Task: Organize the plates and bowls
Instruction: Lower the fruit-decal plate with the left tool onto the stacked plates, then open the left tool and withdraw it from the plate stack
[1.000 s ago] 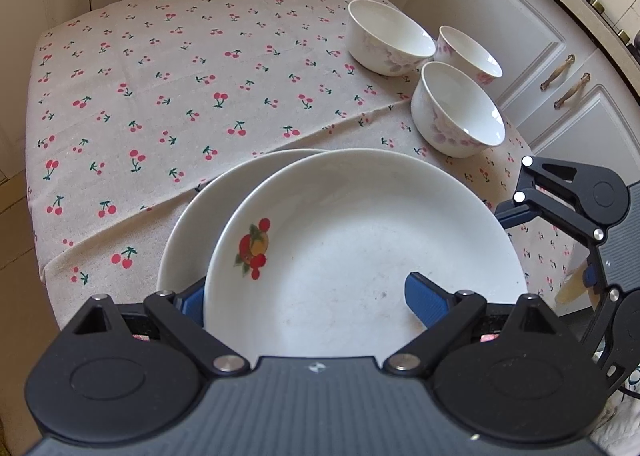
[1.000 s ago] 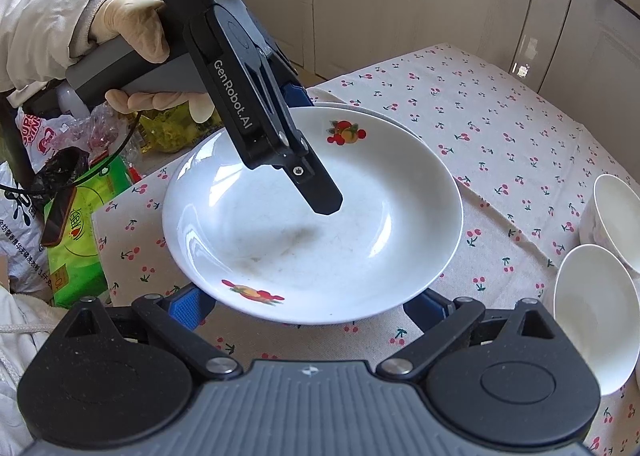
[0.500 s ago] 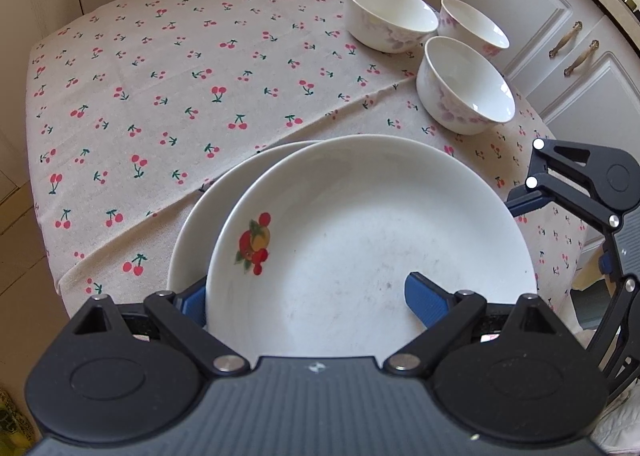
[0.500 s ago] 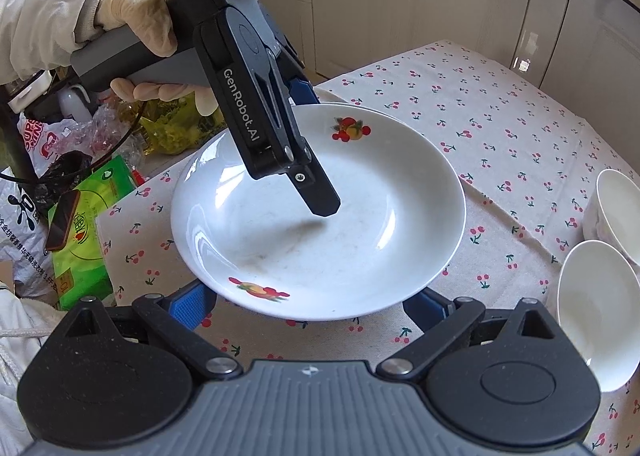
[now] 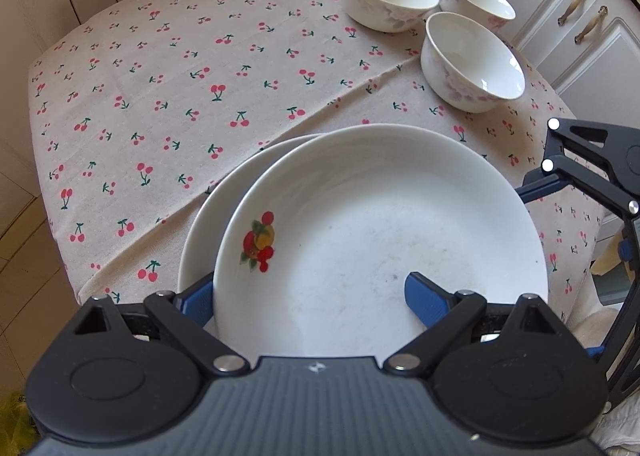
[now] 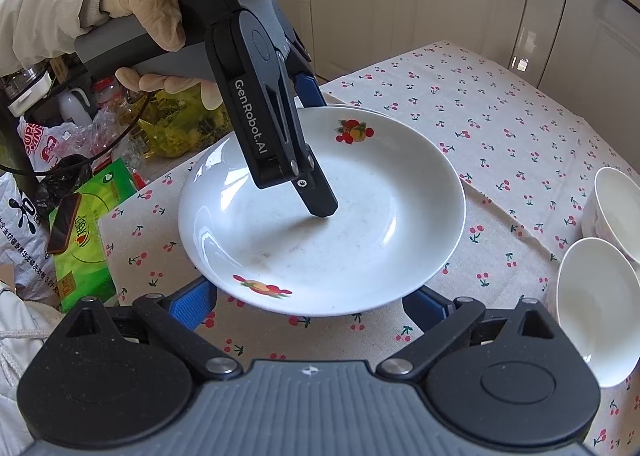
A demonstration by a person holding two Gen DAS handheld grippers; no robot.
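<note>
Tabletop under cherry-print cloth. Two empty round white ceramic plates with fruit decals at its near edge: upper plate overlaps lower plate. Three empty white ceramic bowls clustered beyond. Left gripper, jaws wide, straddles the upper plate's rim. Right gripper, jaws wide, flanks the opposite rim; contact unclear.
</note>
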